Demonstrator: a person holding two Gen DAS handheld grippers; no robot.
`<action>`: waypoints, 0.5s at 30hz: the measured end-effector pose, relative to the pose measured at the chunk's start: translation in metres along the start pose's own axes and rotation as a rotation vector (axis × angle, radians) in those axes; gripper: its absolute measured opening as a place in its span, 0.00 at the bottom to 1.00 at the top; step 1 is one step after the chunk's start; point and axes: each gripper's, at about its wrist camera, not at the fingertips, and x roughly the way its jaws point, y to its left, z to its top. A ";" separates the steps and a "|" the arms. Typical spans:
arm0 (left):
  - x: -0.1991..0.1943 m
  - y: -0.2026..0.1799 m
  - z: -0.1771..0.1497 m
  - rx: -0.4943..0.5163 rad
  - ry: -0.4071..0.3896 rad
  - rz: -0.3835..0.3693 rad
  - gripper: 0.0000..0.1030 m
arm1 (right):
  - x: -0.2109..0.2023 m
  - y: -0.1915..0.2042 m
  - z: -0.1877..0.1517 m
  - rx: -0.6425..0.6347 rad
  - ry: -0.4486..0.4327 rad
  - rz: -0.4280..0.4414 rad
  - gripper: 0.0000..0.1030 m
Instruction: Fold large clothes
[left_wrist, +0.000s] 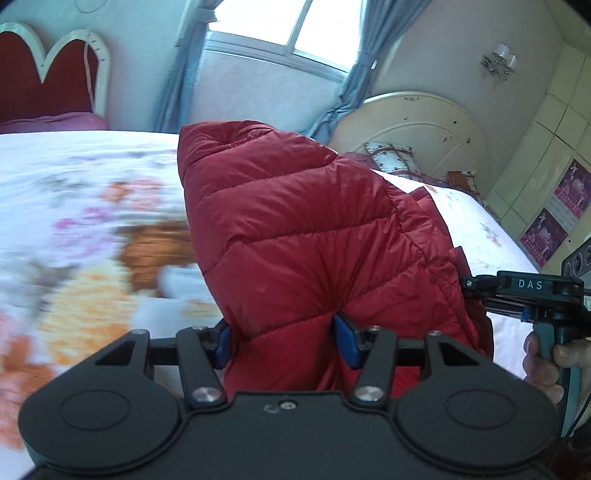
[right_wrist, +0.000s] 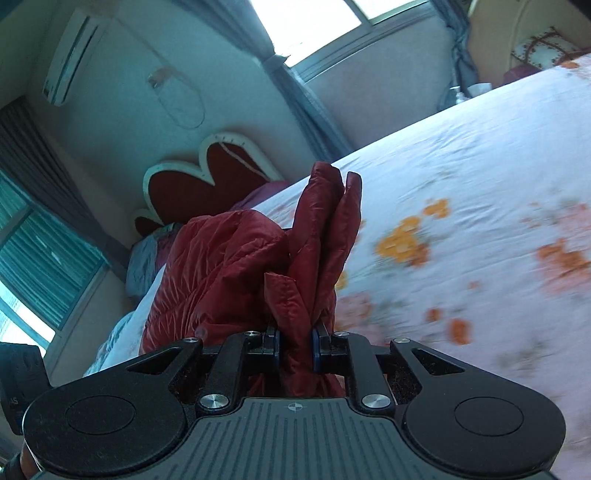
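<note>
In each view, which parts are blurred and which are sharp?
Left wrist view: floral bedsheet smeared by motion, red down jacket and left gripper sharp, window overexposed. Right wrist view: sheet streaked, right gripper crisp, bluish tint.

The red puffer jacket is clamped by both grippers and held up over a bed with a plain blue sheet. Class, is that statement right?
Not quite. The red puffer jacket is clamped by the left gripper and the right gripper, but the sheet is white with orange and pink flowers, not plain blue. Both wrist views show it.
</note>
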 end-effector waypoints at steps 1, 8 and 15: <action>-0.005 0.019 0.001 -0.008 0.005 0.003 0.51 | 0.018 0.013 -0.004 0.004 0.010 0.000 0.14; -0.009 0.135 0.005 -0.091 0.056 0.038 0.51 | 0.128 0.071 -0.030 0.031 0.087 -0.020 0.14; 0.010 0.162 -0.011 -0.138 0.056 0.008 0.53 | 0.158 0.051 -0.045 0.089 0.108 -0.082 0.14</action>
